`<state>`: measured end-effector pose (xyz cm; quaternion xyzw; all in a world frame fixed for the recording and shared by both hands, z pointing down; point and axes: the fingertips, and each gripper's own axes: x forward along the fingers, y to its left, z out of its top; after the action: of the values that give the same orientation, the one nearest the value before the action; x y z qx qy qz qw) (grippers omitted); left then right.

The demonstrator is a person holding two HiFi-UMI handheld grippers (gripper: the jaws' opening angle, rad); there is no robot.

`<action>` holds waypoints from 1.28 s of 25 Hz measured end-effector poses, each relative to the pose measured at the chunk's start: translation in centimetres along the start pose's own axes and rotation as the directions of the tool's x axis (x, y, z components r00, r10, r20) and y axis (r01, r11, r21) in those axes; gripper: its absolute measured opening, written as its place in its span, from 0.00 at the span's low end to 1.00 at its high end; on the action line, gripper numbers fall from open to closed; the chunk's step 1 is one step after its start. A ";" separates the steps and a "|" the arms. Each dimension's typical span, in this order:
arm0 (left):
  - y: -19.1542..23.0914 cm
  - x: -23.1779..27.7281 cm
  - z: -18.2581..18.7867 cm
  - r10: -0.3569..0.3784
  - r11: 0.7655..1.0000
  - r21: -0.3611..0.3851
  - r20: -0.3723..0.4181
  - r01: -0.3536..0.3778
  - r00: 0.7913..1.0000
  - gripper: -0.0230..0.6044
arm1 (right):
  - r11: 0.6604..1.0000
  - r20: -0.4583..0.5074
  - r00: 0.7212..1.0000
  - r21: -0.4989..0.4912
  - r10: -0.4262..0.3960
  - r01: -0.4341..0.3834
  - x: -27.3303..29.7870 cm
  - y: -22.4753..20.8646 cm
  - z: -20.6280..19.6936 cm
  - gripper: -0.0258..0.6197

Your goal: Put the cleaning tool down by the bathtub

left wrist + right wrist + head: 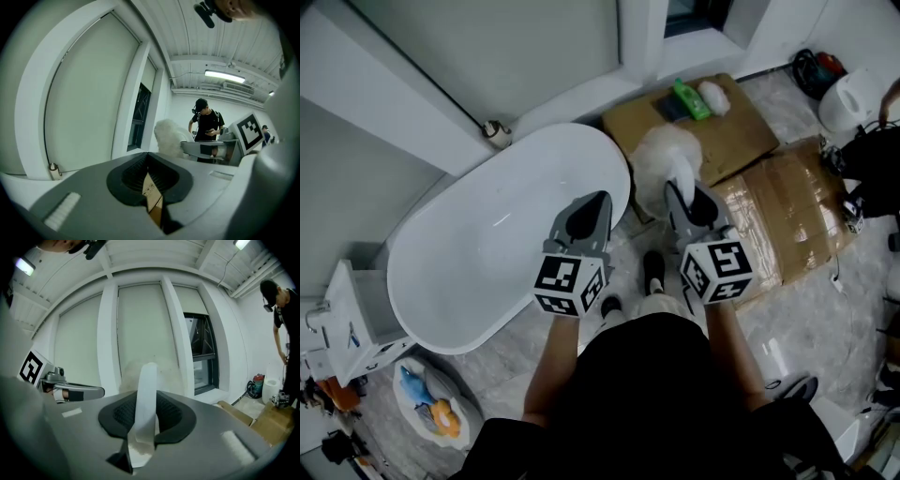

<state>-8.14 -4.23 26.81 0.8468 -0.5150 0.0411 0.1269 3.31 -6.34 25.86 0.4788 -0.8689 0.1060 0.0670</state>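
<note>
Left tongs (pixel 602 202) (pixel 148 164): closed, nothing held. Only a thin slit is left between the jaws, and brown cardboard shows through it. They hang over the near end of the tub (pixel 469 267), above its rim.

Right tongs (pixel 680 193) (pixel 145 401): clamped on the flat white handle of the duster (pixel 662 159) (pixel 146 390). The handle runs straight out between the pads. The fluffy white head sits past the jaw tips.

Duster position, head view: the head is just right of the tub's rounded end, over the floor and the edge of the cardboard (pixel 787 206). It is held up in the tongs, not laid down. In the left gripper view the duster (pixel 168 136) shows as a pale puff ahead of the right tongs, against the window wall.

The two tongs are side by side and near each other, both pointing away from the holder.

Floor: flattened cardboard to the right of the tub, with a green bottle (pixel 691 99) on the far sheet. Marbled tile lies under the holder's feet.

Background: a person in black (pixel 206 123) (pixel 280 301) stands across the room, bent forward.
</note>
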 end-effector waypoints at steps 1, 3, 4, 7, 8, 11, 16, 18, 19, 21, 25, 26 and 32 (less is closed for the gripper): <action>0.2 0.7 0.1 0.008 1.000 0.000 -0.003 -0.008 1.000 0.04 | 1.000 -0.005 1.000 0.000 0.008 -0.008 0.7 -0.5 0.1 0.18; 0.7 2.0 0.3 0.026 1.000 -0.001 -0.010 -0.026 1.000 0.04 | 1.000 -0.017 1.000 0.004 0.024 -0.024 2.3 -1.5 0.1 0.18; 0.9 2.6 0.4 0.036 0.999 -0.002 -0.014 -0.036 0.999 0.04 | 0.999 -0.022 0.999 0.005 0.033 -0.033 3.0 -2.0 0.1 0.18; 1.7 4.1 0.4 0.072 0.997 -0.008 -0.020 -0.072 0.997 0.04 | 0.998 -0.042 0.997 -0.001 0.063 -0.063 5.1 -3.3 -0.2 0.18; 1.9 4.6 0.4 0.085 0.996 -0.011 -0.022 -0.085 0.996 0.04 | 0.997 -0.051 0.996 -0.005 0.073 -0.073 5.7 -3.7 -0.3 0.18; 2.5 6.0 0.5 0.121 0.992 -0.023 -0.027 -0.122 0.992 0.04 | 0.995 -0.075 0.992 -0.010 0.099 -0.100 7.3 -5.2 -0.7 0.18; 3.2 8.2 0.0 0.181 0.982 -0.043 -0.035 -0.183 0.983 0.04 | 0.989 -0.116 0.983 -0.015 0.142 -0.145 9.9 -7.5 -1.9 0.18; 3.2 8.9 -0.4 0.202 0.978 -0.051 -0.043 -0.204 0.978 0.04 | 0.987 -0.138 0.978 -0.019 0.157 -0.162 10.7 -8.2 -2.6 0.18; 3.1 9.2 -0.7 0.212 0.975 -0.055 -0.047 -0.214 0.976 0.04 | 0.985 -0.149 0.975 -0.021 0.165 -0.170 10.9 -8.5 -3.1 0.18; 2.9 9.6 -1.2 0.228 0.971 -0.061 -0.056 -0.231 0.972 0.04 | 0.982 -0.169 0.969 -0.023 0.181 -0.188 11.5 -9.1 -3.8 0.18; 2.4 10.2 -1.9 0.242 0.966 -0.071 -0.073 -0.247 0.967 0.04 | 0.979 -0.203 0.960 -0.021 0.194 -0.202 12.4 -10.0 -5.1 0.18; 2.2 10.2 -2.2 0.243 0.966 -0.073 -0.079 -0.248 0.967 0.04 | 0.979 -0.213 0.958 -0.017 0.193 -0.201 12.5 -10.1 -5.6 0.18; 2.5 9.9 -4.0 0.249 0.961 -0.092 -0.106 -0.259 0.963 0.04 | 0.981 -0.265 0.946 0.001 0.185 -0.192 13.3 -10.4 -8.8 0.18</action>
<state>-5.49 -12.85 33.10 0.7628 -0.6145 0.0693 0.1891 5.19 -20.41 38.49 0.3745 -0.8952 0.1637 0.1774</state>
